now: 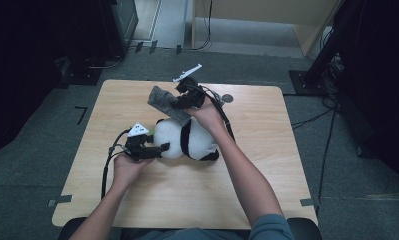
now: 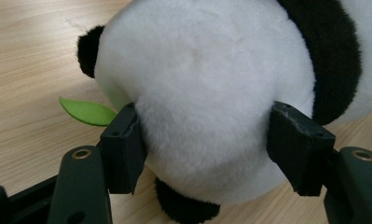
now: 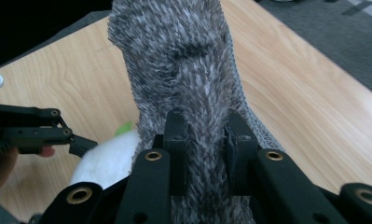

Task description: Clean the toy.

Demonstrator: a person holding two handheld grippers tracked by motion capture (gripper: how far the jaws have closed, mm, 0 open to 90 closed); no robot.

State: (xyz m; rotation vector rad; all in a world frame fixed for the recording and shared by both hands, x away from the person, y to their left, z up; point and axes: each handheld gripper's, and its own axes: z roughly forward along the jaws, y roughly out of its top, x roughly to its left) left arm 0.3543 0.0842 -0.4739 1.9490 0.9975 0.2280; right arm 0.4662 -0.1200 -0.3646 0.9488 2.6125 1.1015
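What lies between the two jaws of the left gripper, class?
The plush panda's white body sits between the left gripper's jaws, which press into its fur on both sides, as the left gripper view shows.

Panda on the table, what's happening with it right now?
A person works two hand-held grippers at a wooden table. The left gripper is clamped on the white part of the plush panda, which lies on the table. The right gripper is shut on a fuzzy grey cloth, holding it up in the air just beyond the panda. A small green leaf sticks out beside the toy.
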